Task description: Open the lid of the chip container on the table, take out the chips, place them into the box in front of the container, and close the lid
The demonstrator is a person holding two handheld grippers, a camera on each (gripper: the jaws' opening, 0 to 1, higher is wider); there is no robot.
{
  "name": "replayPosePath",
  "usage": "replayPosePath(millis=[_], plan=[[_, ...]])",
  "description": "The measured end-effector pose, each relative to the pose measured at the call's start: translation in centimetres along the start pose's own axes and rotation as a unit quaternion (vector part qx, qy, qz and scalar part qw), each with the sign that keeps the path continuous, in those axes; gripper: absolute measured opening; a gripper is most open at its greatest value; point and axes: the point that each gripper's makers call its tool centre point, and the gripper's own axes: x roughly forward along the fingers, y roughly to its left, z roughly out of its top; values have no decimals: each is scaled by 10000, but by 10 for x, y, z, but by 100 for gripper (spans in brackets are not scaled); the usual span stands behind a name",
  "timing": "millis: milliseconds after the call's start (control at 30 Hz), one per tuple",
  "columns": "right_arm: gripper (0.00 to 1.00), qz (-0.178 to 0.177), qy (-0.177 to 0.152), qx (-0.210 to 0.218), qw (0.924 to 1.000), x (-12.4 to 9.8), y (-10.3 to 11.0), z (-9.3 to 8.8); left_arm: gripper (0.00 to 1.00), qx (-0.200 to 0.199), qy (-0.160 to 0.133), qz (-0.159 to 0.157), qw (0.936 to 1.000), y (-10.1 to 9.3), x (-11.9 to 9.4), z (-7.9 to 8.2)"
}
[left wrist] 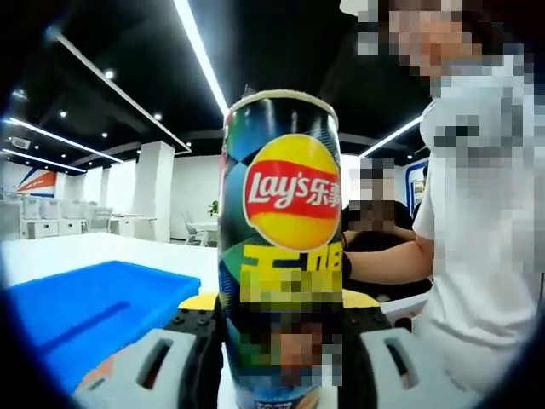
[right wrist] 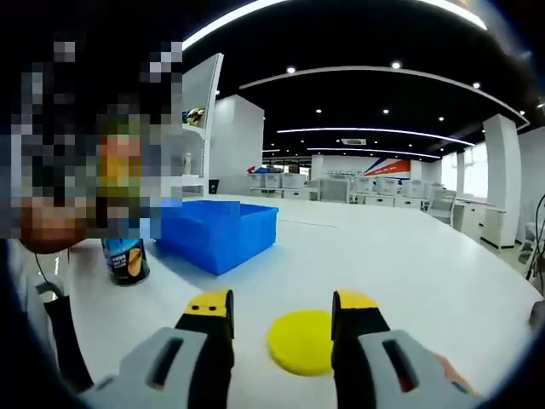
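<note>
A tall Lay's chip can [left wrist: 281, 247] stands upright between the jaws of my left gripper [left wrist: 279, 317], which is shut on its lower body. The can's top rim shows no lid. In the right gripper view the can's base [right wrist: 128, 260] rests on the white table [right wrist: 409, 256] at the left, and its upper part is hidden. The blue box [right wrist: 219, 232] sits just right of it; in the left gripper view the blue box [left wrist: 89, 311] is at the lower left. A yellow lid [right wrist: 303, 342] lies flat on the table between the jaws of my open right gripper [right wrist: 283, 317].
A person in a white shirt [left wrist: 477, 256] stands close on the right of the can, and another person sits behind with an arm [left wrist: 383, 260] on the table. White desks and chairs [right wrist: 358, 189] fill the far room.
</note>
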Motion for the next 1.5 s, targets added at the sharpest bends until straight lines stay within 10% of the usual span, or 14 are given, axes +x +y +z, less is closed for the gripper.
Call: replayPosePath(millis=[667, 1500], plan=[[39, 153, -252, 84, 9995, 2, 12, 12, 51, 406, 454, 242, 9978, -4, -26, 19], [37, 941, -605, -365, 9931, 1, 67, 42, 51, 556, 2170, 536, 9731, -5, -87, -1]])
